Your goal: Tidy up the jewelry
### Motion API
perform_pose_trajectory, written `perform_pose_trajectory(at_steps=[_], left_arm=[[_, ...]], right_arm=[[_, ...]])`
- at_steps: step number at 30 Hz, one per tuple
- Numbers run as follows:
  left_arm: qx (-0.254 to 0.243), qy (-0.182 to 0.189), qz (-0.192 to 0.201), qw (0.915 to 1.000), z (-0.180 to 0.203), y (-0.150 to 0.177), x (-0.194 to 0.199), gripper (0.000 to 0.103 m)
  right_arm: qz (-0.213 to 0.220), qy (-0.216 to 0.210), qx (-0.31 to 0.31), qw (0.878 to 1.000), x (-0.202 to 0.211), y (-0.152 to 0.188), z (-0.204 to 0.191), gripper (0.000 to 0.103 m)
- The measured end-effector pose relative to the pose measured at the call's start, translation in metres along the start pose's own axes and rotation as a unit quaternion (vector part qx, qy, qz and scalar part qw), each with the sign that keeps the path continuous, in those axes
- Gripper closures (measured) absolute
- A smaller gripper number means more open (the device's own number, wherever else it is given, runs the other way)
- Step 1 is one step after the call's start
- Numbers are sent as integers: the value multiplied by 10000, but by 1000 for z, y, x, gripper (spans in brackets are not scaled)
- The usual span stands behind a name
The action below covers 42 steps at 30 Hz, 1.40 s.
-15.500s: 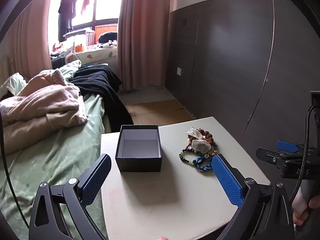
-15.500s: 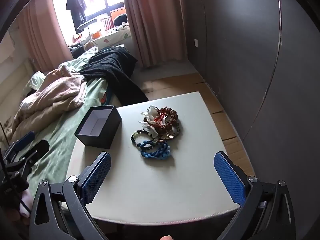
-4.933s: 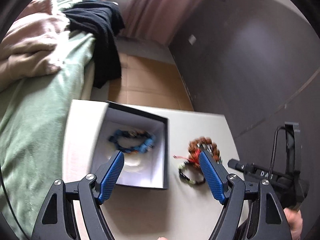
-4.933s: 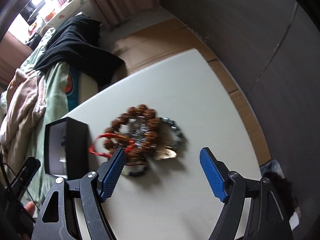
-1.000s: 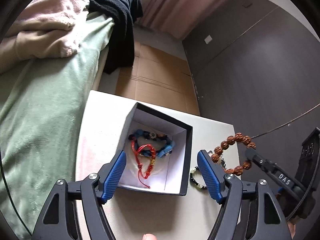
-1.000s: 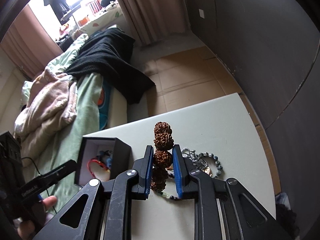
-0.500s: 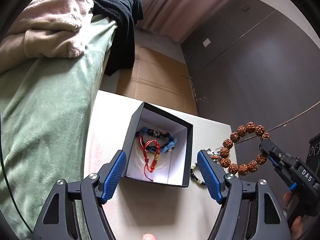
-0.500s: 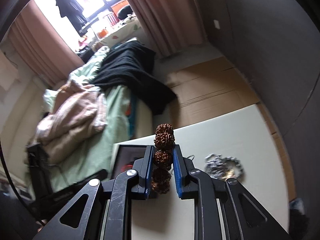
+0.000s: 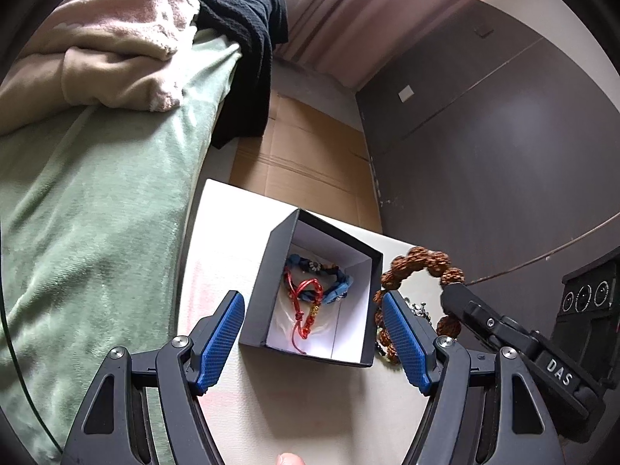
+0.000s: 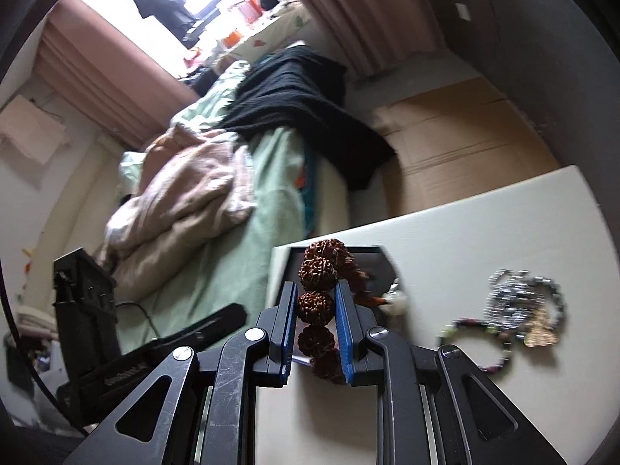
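Note:
A black box (image 9: pixel 271 267) with a white inside stands on the white table (image 9: pixel 310 407). A blue braided bracelet (image 9: pixel 341 283) and a red cord bracelet (image 9: pixel 302 302) lie in it. My left gripper (image 9: pixel 314 333) is open and straddles the box's near side. My right gripper (image 10: pixel 317 310) is shut on a brown seed-bead bracelet (image 10: pixel 316 302), held in the air at the box's right edge; the bracelet also shows in the left wrist view (image 9: pixel 426 261). A silver chain (image 10: pixel 515 302) and a dark bead bracelet (image 10: pixel 472 329) lie on the table to the right.
A bed with a green sheet (image 9: pixel 97 213), a pink blanket (image 9: pixel 104 58) and black clothing (image 9: pixel 248 38) runs along the table's left. Cardboard (image 9: pixel 302 162) covers the floor beyond. A dark panelled wall (image 9: pixel 484 135) stands to the right.
My right gripper has carried the brown bead bracelet left and lower, up to the box's right edge. My left gripper has stayed around the box, nearly still.

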<state>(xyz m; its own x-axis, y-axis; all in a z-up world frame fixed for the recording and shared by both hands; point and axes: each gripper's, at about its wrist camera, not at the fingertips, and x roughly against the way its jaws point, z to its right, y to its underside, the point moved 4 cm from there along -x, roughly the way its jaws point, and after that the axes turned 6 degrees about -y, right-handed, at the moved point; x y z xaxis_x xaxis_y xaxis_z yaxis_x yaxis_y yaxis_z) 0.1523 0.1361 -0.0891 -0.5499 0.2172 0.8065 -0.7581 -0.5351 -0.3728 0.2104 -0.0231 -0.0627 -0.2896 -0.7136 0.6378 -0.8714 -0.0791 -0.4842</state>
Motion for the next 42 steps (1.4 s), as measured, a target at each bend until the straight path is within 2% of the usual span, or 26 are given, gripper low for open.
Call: perform_pose_trajectory(at_steps=[6, 9, 11, 13, 15, 23, 35, 40, 42], left_arm=[[154, -49, 50, 9999, -14, -4, 5, 29], [236, -97, 76, 9996, -20, -6, 7, 29], [237, -109, 80, 9996, -22, -6, 8, 29], [219, -111, 79, 9997, -21, -6, 8, 29], [191, -113, 67, 9997, -19, -4, 7, 29], [26, -165, 8, 9999, -8, 0, -1, 29], [-351, -230, -42, 9991, 19, 11, -14, 29], [-552, -249, -43, 9982, 35, 16, -21, 29], [-673, -248, -41, 9974, 44, 20, -24, 29]], right_arm=[[-294, -198, -116, 9993, -21, 6, -10, 81], [-343, -168, -151, 9992, -22, 8, -6, 64], [-274, -87, -142, 9995, -15, 7, -3, 58], [-191, -56, -183, 9996, -6, 5, 3, 43], [-110, 43, -223, 9997, 1, 3, 10, 40], [-113, 491, -498, 9975, 21, 6, 49, 40], [-117, 915, -702, 9933, 51, 14, 93, 40], [-144, 1222, -935, 9880, 60, 17, 121, 40], [-176, 1465, -959, 9844, 62, 18, 134, 40]])
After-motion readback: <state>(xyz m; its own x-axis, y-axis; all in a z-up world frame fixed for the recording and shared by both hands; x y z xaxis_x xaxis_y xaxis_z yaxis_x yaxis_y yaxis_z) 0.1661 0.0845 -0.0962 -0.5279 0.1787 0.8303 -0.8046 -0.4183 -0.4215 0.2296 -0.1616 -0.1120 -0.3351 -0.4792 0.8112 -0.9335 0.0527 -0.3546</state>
